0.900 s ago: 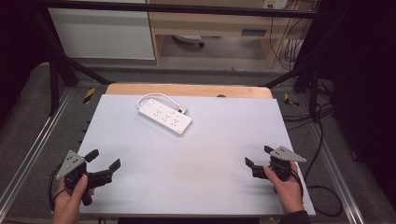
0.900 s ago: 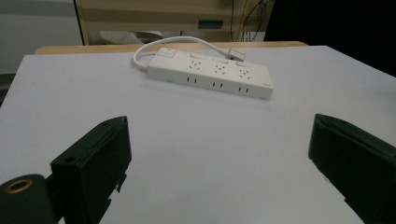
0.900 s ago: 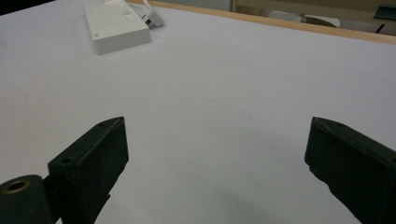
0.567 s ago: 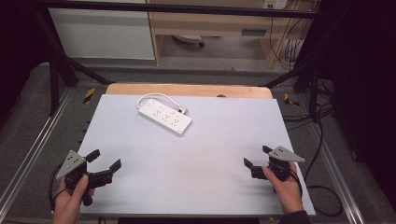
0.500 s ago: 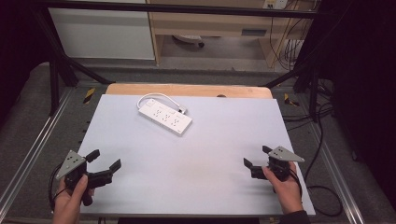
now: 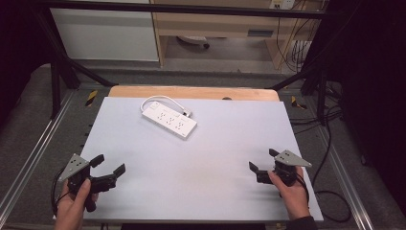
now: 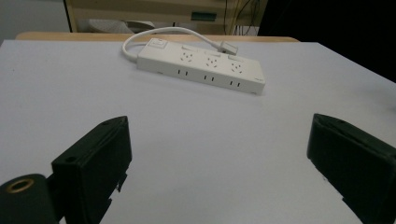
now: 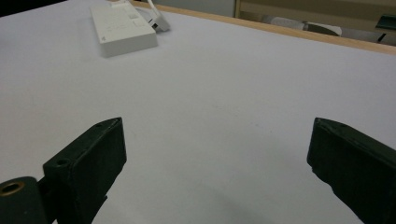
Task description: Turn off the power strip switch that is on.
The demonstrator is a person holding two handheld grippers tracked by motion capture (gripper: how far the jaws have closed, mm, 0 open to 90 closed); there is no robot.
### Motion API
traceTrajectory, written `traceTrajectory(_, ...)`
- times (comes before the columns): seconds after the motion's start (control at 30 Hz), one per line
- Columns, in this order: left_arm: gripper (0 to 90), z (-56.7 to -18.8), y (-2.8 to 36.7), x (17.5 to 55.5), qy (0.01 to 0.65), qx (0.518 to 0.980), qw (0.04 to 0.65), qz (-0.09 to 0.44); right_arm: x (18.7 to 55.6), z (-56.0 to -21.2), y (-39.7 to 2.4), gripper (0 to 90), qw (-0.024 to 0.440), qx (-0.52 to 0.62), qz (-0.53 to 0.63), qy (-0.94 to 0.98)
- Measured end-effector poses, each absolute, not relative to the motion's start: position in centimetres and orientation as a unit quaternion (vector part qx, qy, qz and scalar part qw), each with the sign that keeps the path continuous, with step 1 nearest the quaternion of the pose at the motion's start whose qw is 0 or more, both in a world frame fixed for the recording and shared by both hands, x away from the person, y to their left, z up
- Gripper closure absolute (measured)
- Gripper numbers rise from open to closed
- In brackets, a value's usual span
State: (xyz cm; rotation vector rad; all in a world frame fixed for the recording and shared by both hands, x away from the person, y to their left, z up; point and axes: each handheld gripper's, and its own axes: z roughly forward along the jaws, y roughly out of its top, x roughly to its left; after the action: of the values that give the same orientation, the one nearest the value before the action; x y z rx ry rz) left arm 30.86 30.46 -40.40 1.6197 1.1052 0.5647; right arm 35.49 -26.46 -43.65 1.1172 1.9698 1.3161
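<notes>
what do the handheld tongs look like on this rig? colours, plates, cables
Both are black. The left tongs and right tongs each carry a grey three-cornered plate on top, and two blocky black jaws with small screw holes. A brass-coloured ring sits at the base in both gripper views. A black cable trails from each. The right hand meets a dark cuff.

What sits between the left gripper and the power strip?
Nothing visible. The left gripper is open near the table's near left edge, and only bare table surface lies between it and the power strip toward the far side.
</notes>
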Motion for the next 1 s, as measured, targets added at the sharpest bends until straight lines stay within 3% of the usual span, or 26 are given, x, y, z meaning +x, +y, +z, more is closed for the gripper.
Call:
traceTrajectory(0.33, 7.6, -39.5, 29.7, 32.3, 0.464, 0.670, 0.535, 0.223, 35.3, -43.5, -26.4, 4.1, 0.261, 0.408, 0.492, 0.724)
traceTrajectory(1.0, 8.5, -34.7, 25.3, 38.8, 0.423, 0.695, 0.545, 0.202, 35.2, -43.5, -25.9, 3.7, 0.253, 0.397, 0.489, 0.735)
